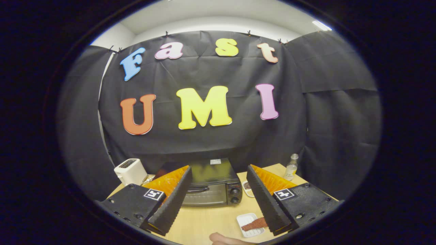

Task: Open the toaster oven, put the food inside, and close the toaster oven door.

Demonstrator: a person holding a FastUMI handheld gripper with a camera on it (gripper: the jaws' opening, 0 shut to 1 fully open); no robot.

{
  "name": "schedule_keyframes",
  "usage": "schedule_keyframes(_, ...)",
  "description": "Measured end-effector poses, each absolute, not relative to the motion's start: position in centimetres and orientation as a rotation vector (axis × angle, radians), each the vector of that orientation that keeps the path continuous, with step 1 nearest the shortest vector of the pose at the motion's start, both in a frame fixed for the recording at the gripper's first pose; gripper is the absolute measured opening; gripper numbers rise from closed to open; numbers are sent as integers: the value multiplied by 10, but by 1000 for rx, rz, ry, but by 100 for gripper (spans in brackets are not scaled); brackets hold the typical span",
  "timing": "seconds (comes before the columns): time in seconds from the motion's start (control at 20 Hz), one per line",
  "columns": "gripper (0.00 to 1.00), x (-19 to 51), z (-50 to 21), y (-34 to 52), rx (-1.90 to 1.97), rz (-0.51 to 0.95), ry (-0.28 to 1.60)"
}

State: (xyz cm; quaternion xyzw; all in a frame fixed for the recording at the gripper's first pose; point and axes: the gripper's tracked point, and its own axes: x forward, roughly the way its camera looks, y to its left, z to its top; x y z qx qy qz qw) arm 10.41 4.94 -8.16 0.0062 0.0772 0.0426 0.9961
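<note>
While the tool (218,197) gapes, the toaster oven (211,185) sits seemingly closed ahead.

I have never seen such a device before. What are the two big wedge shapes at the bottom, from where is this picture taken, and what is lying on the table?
The two wedges are the fingers of a handheld gripper, a two-finger tool that a person carries; no robot arm is involved. The camera rides on the gripper and looks forward along the fingers, so you see what the tool is facing. The fingers stand wide apart and hold nothing.

Beyond and between them, on the wooden table, stands a dark toaster oven with its door closed. To its left is a white toaster. To its right are a small dish and, further back, a clear bottle. Nearer, beside the right finger, a white tray carries a reddish-brown piece of food. Part of a hand shows at the near table edge.
</note>
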Motion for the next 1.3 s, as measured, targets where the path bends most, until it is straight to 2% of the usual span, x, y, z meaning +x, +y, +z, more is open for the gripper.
schedule_keyframes(0.45,100,198,-196,96,13,102,365)
schedule_keyframes(0.65,100,217,-211,119,36,132,356)
schedule_keyframes(0.8,100,215,-229,131,7,129,384)
schedule_keyframes(1.0,100,216,-228,138,-156,115,304)
schedule_keyframes(1.3,100,189,-236,129,-75,125,337)
